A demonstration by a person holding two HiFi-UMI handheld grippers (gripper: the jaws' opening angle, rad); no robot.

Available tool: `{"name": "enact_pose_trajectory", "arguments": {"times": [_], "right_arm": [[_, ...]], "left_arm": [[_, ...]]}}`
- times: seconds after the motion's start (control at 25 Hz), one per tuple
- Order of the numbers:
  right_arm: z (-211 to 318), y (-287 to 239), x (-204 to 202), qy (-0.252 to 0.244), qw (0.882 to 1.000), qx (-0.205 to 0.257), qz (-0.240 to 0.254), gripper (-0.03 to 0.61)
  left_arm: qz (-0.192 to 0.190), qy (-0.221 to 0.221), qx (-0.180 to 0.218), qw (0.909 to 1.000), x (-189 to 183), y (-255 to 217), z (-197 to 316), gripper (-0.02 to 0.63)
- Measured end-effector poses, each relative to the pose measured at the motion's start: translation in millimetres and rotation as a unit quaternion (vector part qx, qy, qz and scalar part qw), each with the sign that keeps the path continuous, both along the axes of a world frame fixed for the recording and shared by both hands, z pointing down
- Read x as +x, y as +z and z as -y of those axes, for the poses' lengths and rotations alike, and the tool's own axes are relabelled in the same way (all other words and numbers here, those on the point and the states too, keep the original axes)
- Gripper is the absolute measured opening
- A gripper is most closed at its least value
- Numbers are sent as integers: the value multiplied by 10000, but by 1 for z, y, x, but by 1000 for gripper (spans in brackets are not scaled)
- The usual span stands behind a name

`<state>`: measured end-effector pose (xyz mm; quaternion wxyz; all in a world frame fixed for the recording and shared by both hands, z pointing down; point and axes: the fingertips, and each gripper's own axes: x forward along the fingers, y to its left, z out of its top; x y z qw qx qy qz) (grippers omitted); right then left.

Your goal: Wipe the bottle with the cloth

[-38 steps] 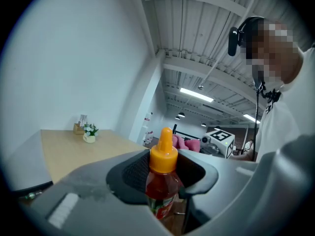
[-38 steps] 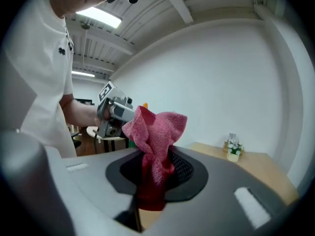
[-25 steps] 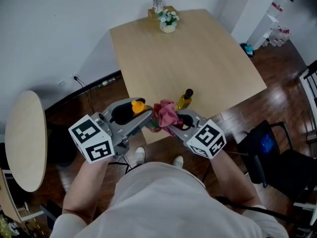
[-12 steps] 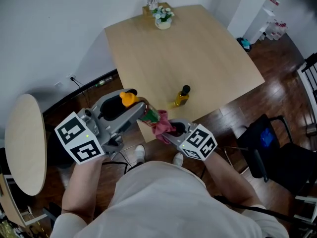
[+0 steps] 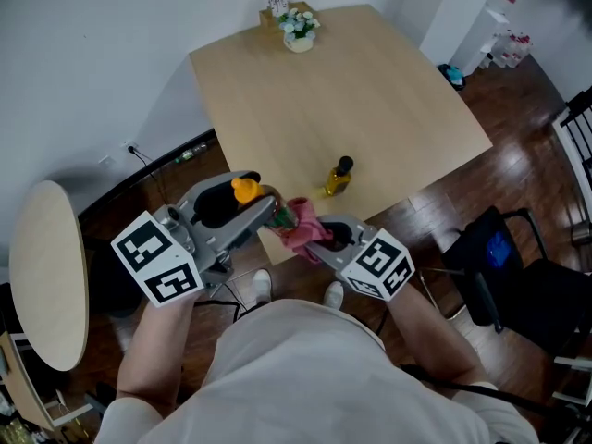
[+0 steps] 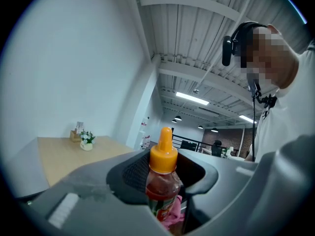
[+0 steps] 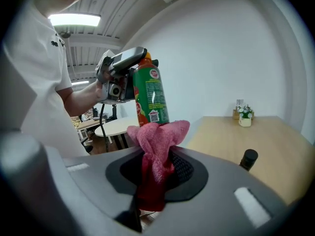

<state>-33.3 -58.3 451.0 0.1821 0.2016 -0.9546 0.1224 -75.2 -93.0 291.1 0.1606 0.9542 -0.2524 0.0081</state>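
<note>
My left gripper [image 5: 262,207] is shut on a sauce bottle [image 5: 276,213] with an orange cap [image 5: 245,191], red contents and a green label, held in the air over the near edge of the wooden table [image 5: 351,91]. In the left gripper view the bottle [image 6: 162,181] stands upright between the jaws of the left gripper [image 6: 163,191]. My right gripper [image 5: 317,237] is shut on a pink cloth [image 5: 301,225], which presses against the bottle's lower body. In the right gripper view the cloth [image 7: 157,141] bunches out of the right gripper [image 7: 156,173], just below the bottle's label [image 7: 150,95].
A small yellow bottle with a black cap [image 5: 338,177] stands on the table near its front edge. A flower pot [image 5: 298,31] sits at the far edge. A round side table [image 5: 42,266] is at the left, a black chair [image 5: 504,280] at the right.
The cloth has slid along the bottle away from the cap, uncovering part of the green label. Both grippers stay in about the same place.
</note>
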Motion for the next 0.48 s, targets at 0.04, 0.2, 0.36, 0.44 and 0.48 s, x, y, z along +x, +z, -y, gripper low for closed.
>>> {"name": "enact_pose_trajectory", "arguments": {"times": [0.04, 0.2, 0.36, 0.44, 0.48], "right_arm": [[1, -1, 5, 84, 10000, 6, 12, 89], [8, -10, 31, 505, 9986, 115, 48, 89], [9, -19, 69, 1081, 9939, 233, 49, 89], [4, -23, 87, 1327, 9908, 269, -4, 89], [1, -23, 96, 1440, 9892, 266, -31, 89]], "left_arm": [[17, 10, 0, 10000, 0, 1, 1, 166], [91, 32, -23, 10000, 1, 7, 9, 166], [253, -43, -73, 9996, 4, 24, 20, 166], [413, -89, -43, 9991, 7, 34, 26, 166], [484, -114, -32, 9988, 8, 40, 30, 166]]}}
